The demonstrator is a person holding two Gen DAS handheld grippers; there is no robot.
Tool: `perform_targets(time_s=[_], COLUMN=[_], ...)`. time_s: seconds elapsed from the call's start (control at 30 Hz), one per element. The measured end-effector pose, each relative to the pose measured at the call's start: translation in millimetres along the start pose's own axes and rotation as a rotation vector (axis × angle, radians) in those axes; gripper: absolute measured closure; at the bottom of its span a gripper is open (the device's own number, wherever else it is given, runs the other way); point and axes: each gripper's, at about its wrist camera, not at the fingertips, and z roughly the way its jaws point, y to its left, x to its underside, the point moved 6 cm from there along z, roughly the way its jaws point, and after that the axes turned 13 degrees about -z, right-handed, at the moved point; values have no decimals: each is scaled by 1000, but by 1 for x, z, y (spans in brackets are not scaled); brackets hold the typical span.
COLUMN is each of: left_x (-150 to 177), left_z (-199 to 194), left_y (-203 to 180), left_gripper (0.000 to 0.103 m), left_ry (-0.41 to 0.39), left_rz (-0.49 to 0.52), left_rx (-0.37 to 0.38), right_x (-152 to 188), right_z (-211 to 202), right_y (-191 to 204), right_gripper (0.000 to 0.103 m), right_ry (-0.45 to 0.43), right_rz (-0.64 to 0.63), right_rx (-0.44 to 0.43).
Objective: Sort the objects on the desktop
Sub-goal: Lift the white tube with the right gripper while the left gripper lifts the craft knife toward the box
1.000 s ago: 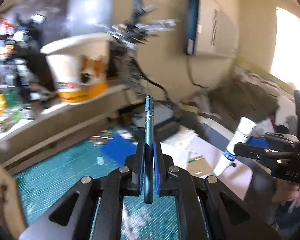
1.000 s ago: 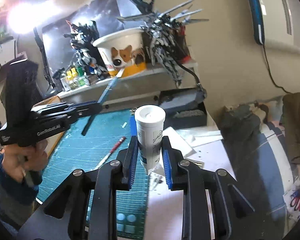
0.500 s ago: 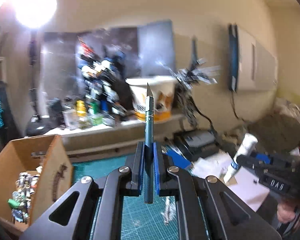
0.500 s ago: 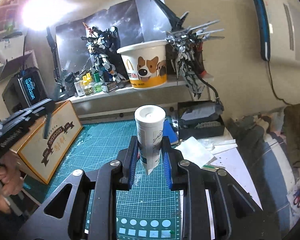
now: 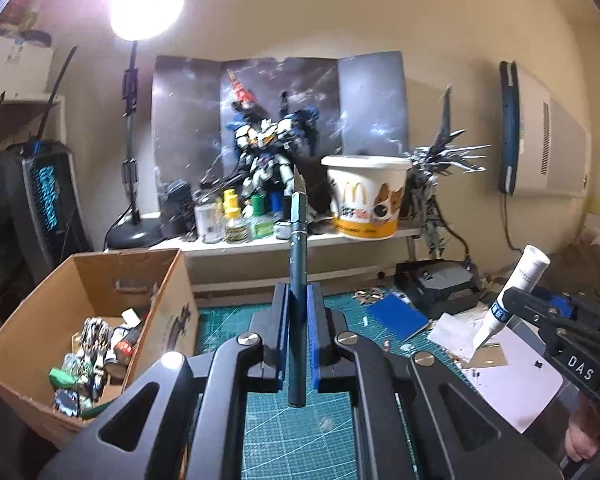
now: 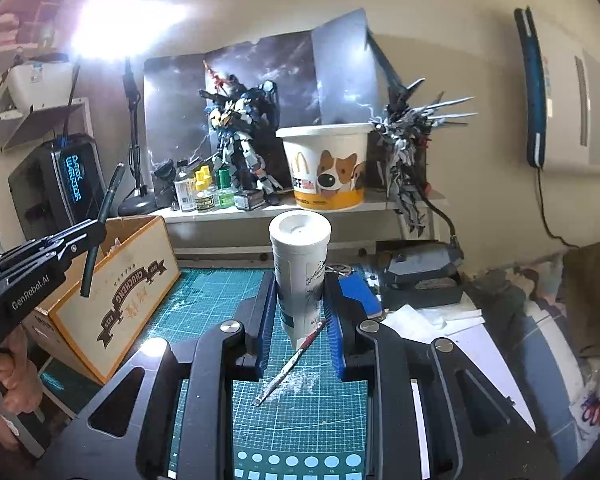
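My left gripper (image 5: pixel 299 292) is shut on a dark teal craft knife (image 5: pixel 298 240), which stands upright with its blade pointing away from me. It hangs above the green cutting mat (image 5: pixel 292 432), just right of an open cardboard box (image 5: pixel 80 280) holding several small items. My right gripper (image 6: pixel 300 280) is shut on a white tube (image 6: pixel 300 248), cap end forward, over the mat (image 6: pixel 204 300). The right wrist view shows the left gripper (image 6: pixel 80 236) with the knife (image 6: pixel 104 216) beside the box (image 6: pixel 120 292). In the left wrist view, the right gripper (image 5: pixel 540 312) holds the tube (image 5: pixel 516 284) tilted.
A red-handled tool (image 6: pixel 296 356) lies on the mat. Behind is a shelf (image 6: pixel 340 210) with model robots (image 6: pixel 240 140), small bottles (image 6: pixel 204 192) and a paper bucket (image 6: pixel 328 164). A black case (image 6: pixel 420 272), a blue pad (image 6: pixel 360 288) and white papers (image 6: pixel 460 332) lie to the right.
Both grippers have swung left and risen a little, so the cardboard box has come into view. The left one also rolled upright. The knife and the tube stay gripped.
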Motion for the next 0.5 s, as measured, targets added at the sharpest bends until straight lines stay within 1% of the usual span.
perform_targets(time_s=[0.17,0.5], left_x=[11,17], left_z=[3,4], left_y=[15,35], left_gripper=[94,94], left_ry=[18,36], left_rz=[-2,0], left_rx=[-40,-90], right_x=[6,13], right_z=[10,34], right_y=[15,45], right_gripper=[81,81], right_ry=[11,35], right_rz=[12,-1], right_rx=[-44,-118])
